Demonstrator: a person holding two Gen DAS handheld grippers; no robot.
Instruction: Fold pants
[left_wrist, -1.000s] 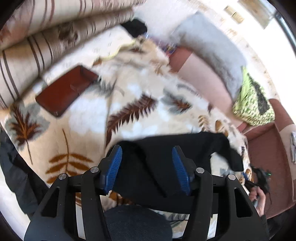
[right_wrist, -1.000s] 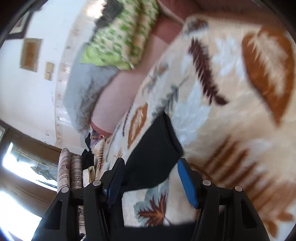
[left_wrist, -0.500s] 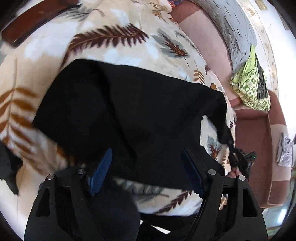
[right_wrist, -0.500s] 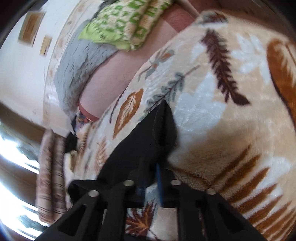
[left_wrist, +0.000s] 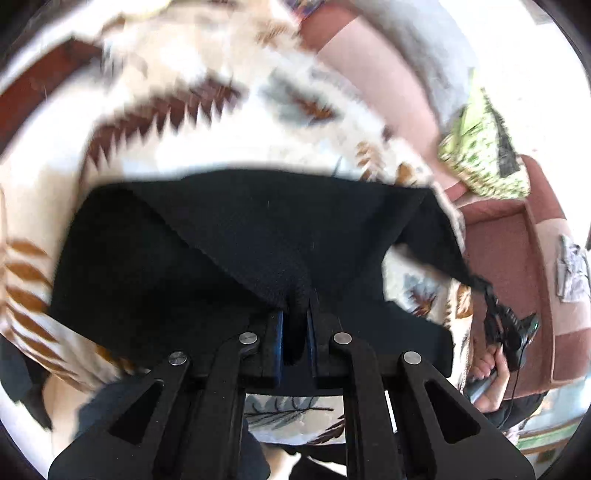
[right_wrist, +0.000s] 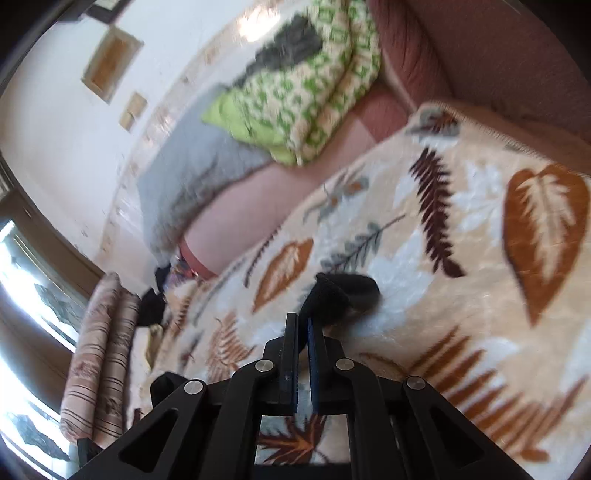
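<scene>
beneath you, a plush cream blanket with brown leaf prints covers the sofa. your left gripper, wide open a moment ago, has clamped onto a fold of the black knit pants; your right gripper has pinched a far corner and lifted it. both ends are held, so folding can start. no containers visible.
</scene>
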